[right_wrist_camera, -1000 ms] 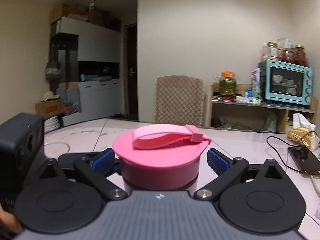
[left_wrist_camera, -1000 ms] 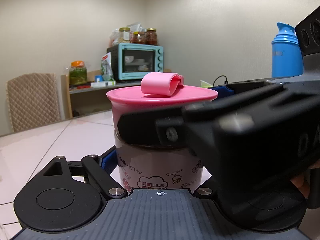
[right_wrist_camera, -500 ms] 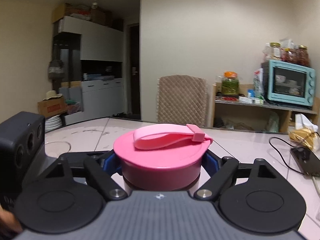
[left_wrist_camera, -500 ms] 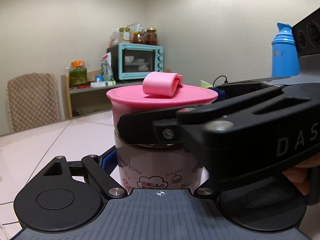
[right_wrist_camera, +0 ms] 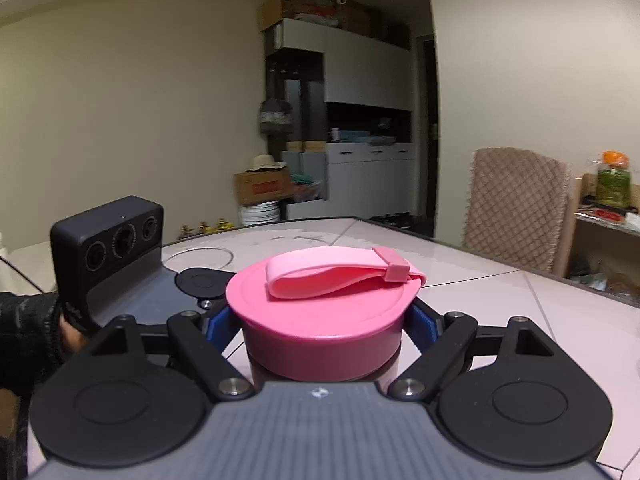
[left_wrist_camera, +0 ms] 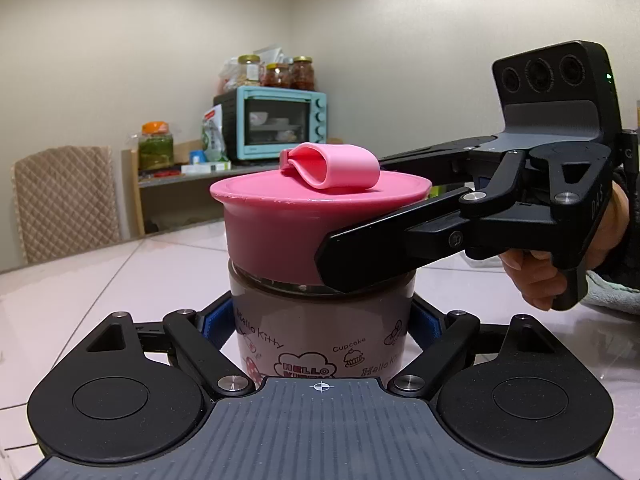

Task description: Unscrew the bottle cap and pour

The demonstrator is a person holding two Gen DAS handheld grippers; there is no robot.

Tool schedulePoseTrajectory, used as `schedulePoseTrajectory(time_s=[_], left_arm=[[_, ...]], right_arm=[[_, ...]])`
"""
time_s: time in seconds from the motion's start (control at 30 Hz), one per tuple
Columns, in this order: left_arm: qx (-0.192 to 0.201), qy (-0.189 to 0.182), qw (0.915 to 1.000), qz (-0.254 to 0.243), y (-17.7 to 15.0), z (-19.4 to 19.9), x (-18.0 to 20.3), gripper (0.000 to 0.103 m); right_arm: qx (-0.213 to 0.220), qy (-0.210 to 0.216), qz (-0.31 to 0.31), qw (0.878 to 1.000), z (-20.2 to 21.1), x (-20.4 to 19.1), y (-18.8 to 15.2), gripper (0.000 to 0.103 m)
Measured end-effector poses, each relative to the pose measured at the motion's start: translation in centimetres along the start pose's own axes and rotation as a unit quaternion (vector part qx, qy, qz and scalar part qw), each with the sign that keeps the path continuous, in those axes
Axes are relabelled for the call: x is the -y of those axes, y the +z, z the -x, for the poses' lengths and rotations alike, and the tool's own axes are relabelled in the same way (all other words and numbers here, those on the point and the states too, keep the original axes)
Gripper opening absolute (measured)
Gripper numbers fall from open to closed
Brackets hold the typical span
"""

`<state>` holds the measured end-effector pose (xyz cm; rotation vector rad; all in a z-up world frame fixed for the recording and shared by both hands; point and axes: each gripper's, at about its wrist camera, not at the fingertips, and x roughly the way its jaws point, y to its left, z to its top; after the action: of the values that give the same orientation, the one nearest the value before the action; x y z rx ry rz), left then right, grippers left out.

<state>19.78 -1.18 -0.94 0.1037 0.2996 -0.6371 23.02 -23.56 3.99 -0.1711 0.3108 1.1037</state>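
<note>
Pale bench [left_wrist_camera: 120, 276] carries the bottle [left_wrist_camera: 320, 328] dead centre; my left hand-held gripper [left_wrist_camera: 320, 320] clamps its body, my right hand-held gripper [right_wrist_camera: 324, 320] clamps the cap [right_wrist_camera: 320, 320]. I'd twist level, holding the body steady.

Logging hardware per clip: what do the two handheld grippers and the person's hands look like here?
Both grippers are matte black with round pivot discs, silver screws, a ribbed grey deck and blue finger pads. The right gripper carries a black three-lens camera block and faint "DAS" lettering. The right hand is bare, with a dark cuff behind the wrist.
</note>
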Motion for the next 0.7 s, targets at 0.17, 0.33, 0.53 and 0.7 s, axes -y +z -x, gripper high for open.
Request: schedulePoseTrajectory(time_s=[0.17, 0.33, 0.53, 0.7], left_arm=[[0.000, -0.001, 1.0000, 0.000, 0.0, 0.0, 0.1, 0.090], [0.000, 0.000, 1.0000, 0.000, 0.0, 0.0, 0.1, 0.090], [0.000, -0.001, 1.0000, 0.000, 0.0, 0.0, 0.0, 0.090], [0.000, -0.001, 1.0000, 0.000, 0.0, 0.0, 0.0, 0.090]], right_arm=[[0.007, -0.059, -0.005, 0.998, 0.5, -2.7, 0.1, 0.101], [0.019, -0.148, -0.023, 0.989, 1.1, -5.6, 0.2, 0.102], [0.022, -0.224, -0.042, 0.973, 0.8, -6.8, -0.3, 0.103], [0.032, -0.256, -0.060, 0.964, -0.2, -7.7, -0.8, 0.103]])
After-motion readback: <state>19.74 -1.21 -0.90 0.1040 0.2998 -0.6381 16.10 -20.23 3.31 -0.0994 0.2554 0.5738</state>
